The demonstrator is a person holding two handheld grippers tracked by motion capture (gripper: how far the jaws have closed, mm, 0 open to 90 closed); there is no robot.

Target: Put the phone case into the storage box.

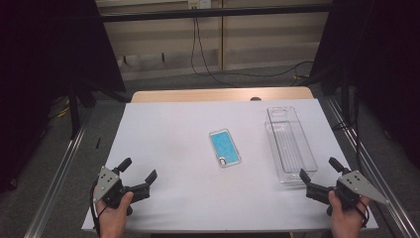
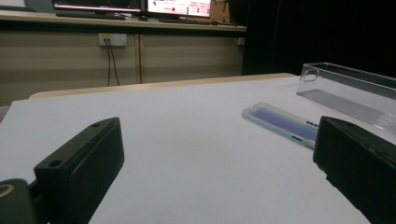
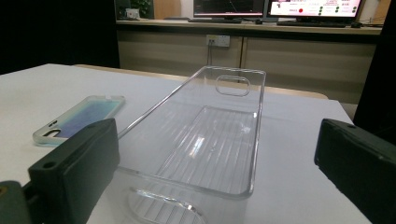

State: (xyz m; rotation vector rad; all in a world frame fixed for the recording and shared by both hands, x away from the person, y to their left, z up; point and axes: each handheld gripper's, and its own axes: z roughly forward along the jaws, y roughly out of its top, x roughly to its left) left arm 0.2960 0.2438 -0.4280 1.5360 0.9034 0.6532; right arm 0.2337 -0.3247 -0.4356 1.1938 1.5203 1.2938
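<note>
We hold the left gripper point(image 1: 140, 169) and right gripper point(image 1: 318, 167) low at either side, fingers point(image 2: 84, 161) spread wide, gripping nothing.

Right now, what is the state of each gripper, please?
Left gripper: open, holding nothing.
Right gripper: open, holding nothing, just before the clear tray.

White table cover point(image 1: 173, 134) over a wooden tabletop point(image 1: 198, 94); beige panelled wall point(image 2: 187, 53) with a socket point(image 2: 112, 39) and hanging black cables point(image 1: 198, 44); lit monitors point(image 3: 275, 8) on a counter; dark curtains point(image 1: 44, 44) at both sides.
</note>
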